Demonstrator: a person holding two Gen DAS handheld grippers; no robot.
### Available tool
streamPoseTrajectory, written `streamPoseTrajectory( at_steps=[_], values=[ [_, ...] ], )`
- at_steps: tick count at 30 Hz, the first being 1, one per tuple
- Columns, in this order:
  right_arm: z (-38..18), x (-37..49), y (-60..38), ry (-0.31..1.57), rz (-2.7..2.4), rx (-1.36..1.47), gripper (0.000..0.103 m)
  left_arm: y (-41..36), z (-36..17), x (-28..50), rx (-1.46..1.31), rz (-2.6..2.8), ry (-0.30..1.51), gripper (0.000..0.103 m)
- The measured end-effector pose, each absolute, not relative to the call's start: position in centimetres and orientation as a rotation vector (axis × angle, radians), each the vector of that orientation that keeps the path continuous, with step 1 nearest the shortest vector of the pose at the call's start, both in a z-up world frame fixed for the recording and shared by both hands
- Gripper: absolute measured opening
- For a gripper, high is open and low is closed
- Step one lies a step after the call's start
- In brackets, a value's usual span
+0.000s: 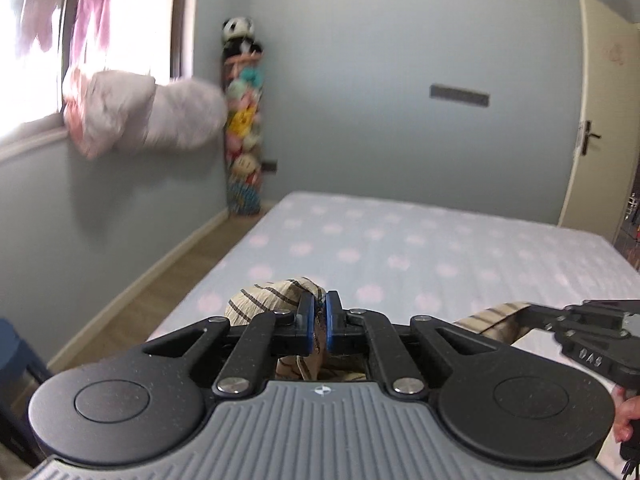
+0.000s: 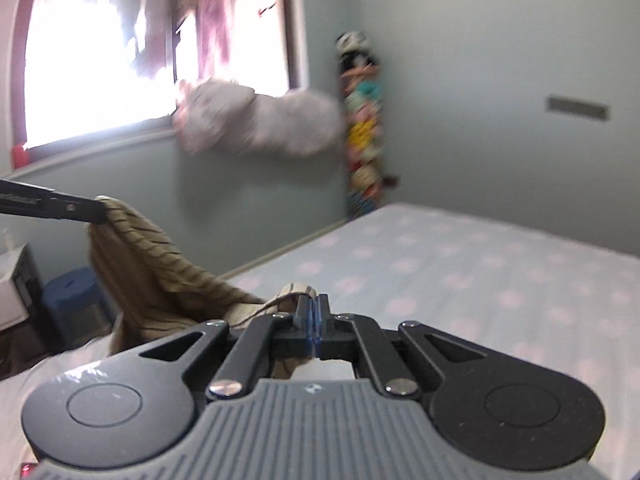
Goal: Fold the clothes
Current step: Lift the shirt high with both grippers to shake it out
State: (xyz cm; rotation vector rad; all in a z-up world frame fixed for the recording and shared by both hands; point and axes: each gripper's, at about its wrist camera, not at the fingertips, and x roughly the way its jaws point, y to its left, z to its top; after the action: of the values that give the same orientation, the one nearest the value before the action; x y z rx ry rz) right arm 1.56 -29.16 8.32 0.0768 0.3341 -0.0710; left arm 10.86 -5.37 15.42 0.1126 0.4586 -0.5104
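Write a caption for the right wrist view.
Right gripper shut on beige striped fabric garment, above the dotted bed sheet.

Beige dark-striped garment (image 2: pixel 160 272) hangs bunched, lifted above the dotted bed (image 2: pixel 480 280).

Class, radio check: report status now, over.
Left gripper and right gripper both shut on striped garment. Garment lifted, hanging between them. Bed ahead looks clear.

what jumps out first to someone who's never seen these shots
A beige striped garment hangs between both grippers, each shut on it, above the dotted bed. Behind, a tall column of plush toys fills the wall corner, beside a bright window.
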Motion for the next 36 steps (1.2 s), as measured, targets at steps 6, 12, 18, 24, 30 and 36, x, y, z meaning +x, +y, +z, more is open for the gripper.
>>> streamPoseTrajectory(
  at_steps=[6, 12, 18, 24, 30, 36],
  values=[
    [12.1, -4.6, -35.6, 0.231, -0.233, 0.086, 0.001, -9.1, 18.7, 8.5, 0.125, -0.577, 0.380, 0.003],
    [17.0, -11.9, -39.1, 0.095, -0.376, 0.059, 0.001, -13.2, 22.3, 5.0, 0.119, -0.723, 0.266, 0.003],
    [20.7, -17.7, -40.0, -0.017, -0.473, 0.016, 0.002, -17.9, 24.1, 2.1, 0.143, -0.894, 0.220, 0.003],
    [16.3, -19.0, -41.7, 0.157, -0.470, 0.038, 0.002, -24.0, 16.8, 3.6, 0.241, -1.032, 0.419, 0.003],
    [5.8, -20.0, -42.1, 0.425, -0.448, 0.169, 0.002, -27.7, 6.3, 3.6, 0.276, -1.149, 0.675, 0.004],
    [-2.6, -22.4, -41.1, 0.655, -0.408, 0.281, 0.002, -27.7, -0.2, 2.7, 0.273, -1.216, 0.848, 0.017]
  ],
)
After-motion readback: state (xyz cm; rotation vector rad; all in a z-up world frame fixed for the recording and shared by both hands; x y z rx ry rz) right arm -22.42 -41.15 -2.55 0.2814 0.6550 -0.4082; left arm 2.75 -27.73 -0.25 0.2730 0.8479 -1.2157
